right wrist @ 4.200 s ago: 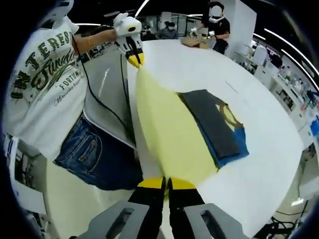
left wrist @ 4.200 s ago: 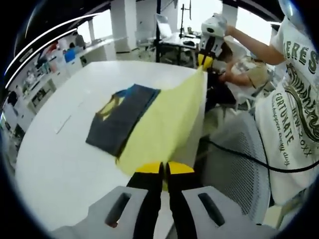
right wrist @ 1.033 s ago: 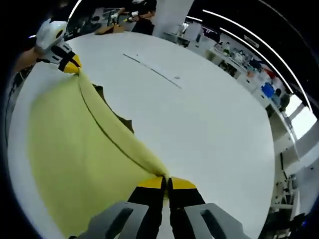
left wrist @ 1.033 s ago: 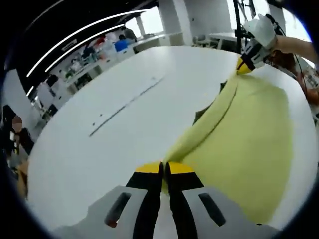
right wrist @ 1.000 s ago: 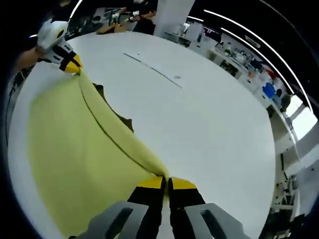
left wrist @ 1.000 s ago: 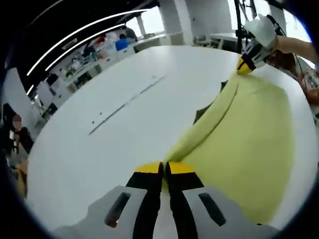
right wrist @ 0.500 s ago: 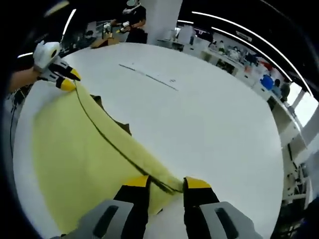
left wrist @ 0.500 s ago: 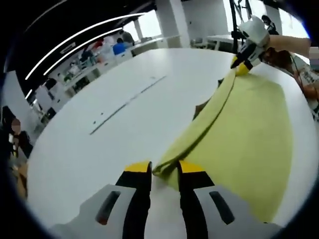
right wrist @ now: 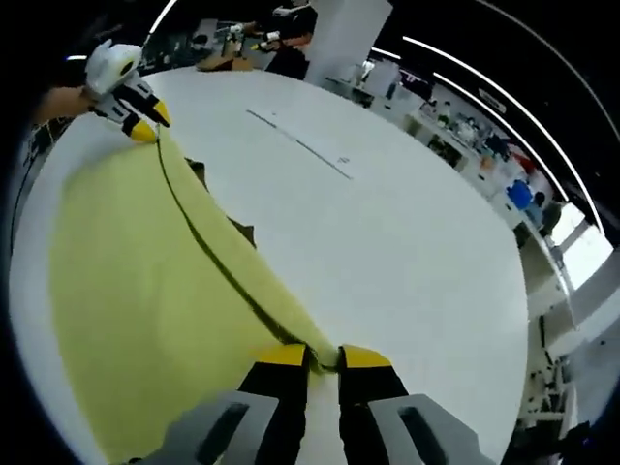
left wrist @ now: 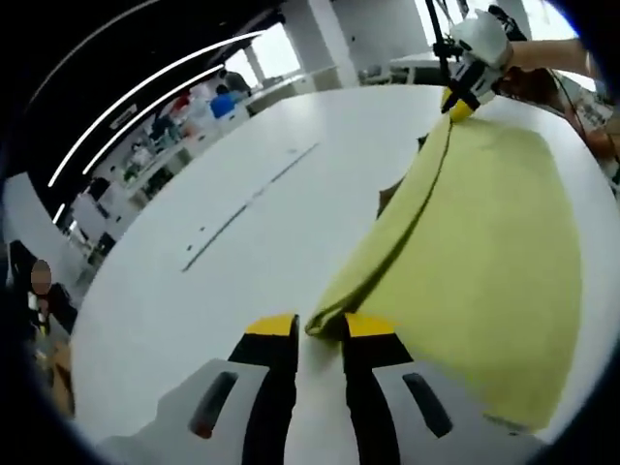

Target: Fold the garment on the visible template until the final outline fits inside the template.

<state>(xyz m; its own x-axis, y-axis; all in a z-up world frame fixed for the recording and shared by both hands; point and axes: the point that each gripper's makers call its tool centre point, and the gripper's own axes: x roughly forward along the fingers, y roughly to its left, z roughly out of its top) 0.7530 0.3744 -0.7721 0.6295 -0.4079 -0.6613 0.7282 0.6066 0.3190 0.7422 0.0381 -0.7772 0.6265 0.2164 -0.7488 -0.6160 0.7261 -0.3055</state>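
Unmarked yellow garment (left wrist: 484, 223), white table (left wrist: 223, 242)

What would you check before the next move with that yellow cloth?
1. Left gripper let go: ok, jaws apart, fold corner between them.
2. Right gripper let go: cannot tell, jaws a little apart with the edge between.
3. Yellow cloth lies flat on the table: ok.
4. Dark template visible: not ok, a sliver peeks out.
5. Outline inside template: cannot tell.

The yellow garment (left wrist: 484, 223) hides most of the dark template (right wrist: 237, 229).
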